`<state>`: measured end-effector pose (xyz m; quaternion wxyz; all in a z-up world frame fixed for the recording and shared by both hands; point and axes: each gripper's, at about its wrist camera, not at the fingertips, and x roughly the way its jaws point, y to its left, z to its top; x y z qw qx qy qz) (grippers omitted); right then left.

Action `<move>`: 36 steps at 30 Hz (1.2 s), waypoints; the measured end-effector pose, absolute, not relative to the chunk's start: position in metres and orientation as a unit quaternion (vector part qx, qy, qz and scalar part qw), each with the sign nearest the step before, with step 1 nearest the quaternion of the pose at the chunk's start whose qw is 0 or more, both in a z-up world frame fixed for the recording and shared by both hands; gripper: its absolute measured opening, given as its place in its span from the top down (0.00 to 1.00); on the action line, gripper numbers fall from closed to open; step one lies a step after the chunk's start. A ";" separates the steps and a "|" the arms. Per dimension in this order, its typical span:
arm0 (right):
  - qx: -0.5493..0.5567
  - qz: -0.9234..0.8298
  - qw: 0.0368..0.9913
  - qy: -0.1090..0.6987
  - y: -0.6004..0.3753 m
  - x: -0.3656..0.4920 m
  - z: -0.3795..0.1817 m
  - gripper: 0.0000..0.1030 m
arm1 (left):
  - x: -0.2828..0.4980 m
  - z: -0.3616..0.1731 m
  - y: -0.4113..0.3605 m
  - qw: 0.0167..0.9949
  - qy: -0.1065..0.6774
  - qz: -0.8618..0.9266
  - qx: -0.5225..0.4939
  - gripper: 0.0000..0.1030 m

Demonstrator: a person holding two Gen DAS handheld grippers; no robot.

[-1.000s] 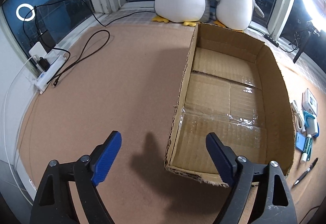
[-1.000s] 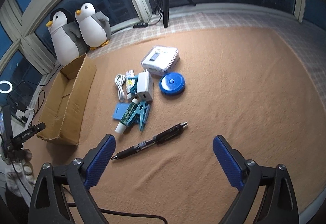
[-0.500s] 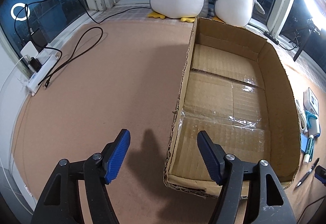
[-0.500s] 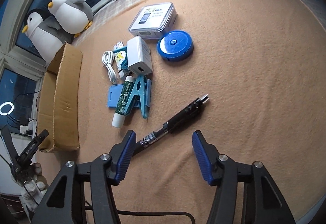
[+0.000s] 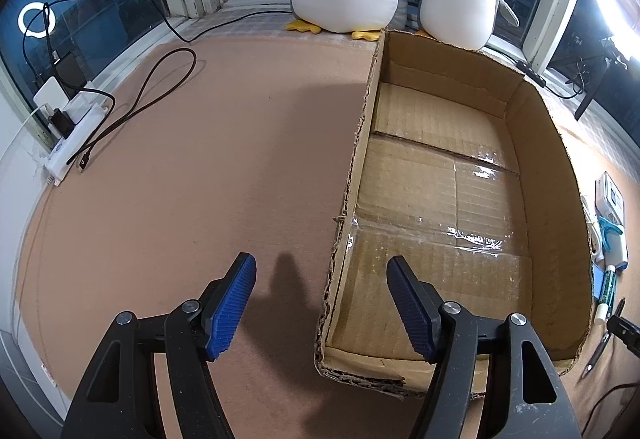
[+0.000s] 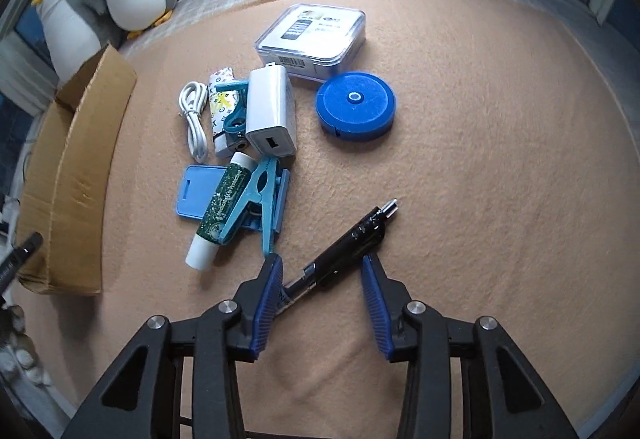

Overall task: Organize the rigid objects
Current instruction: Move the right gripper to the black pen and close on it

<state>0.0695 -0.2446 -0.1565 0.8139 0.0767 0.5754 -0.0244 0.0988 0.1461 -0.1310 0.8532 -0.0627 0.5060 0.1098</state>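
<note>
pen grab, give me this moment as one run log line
right gripper: open, fingers straddling black pen | left gripper: open, over cardboard box near wall | box: empty

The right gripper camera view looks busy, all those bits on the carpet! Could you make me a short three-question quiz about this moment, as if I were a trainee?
1. True or false: the cardboard box already holds some of the items.
2. Multiple choice: which item lies between the fingers of the right gripper? A) the blue round tape measure B) the black pen C) the white charger
3. Fill in: the green tube lies partly on top of the blue ____.

Key
1. False; only bare cardboard and tape show inside.
2. B; the fingers straddle it, not closed on it.
3. card holder.
</note>
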 end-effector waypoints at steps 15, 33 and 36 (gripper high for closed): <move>-0.020 0.026 0.801 0.598 -0.267 0.069 -0.155 0.71 | 0.099 -0.133 0.146 0.851 0.509 0.112 -0.061 0.30; -0.003 0.021 0.797 0.603 -0.259 0.058 -0.166 0.78 | 0.100 -0.138 0.145 0.847 0.516 0.113 -0.062 0.30; 0.012 0.035 0.802 0.597 -0.265 0.068 -0.164 0.86 | 0.099 -0.139 0.146 0.846 0.517 0.111 -0.066 0.30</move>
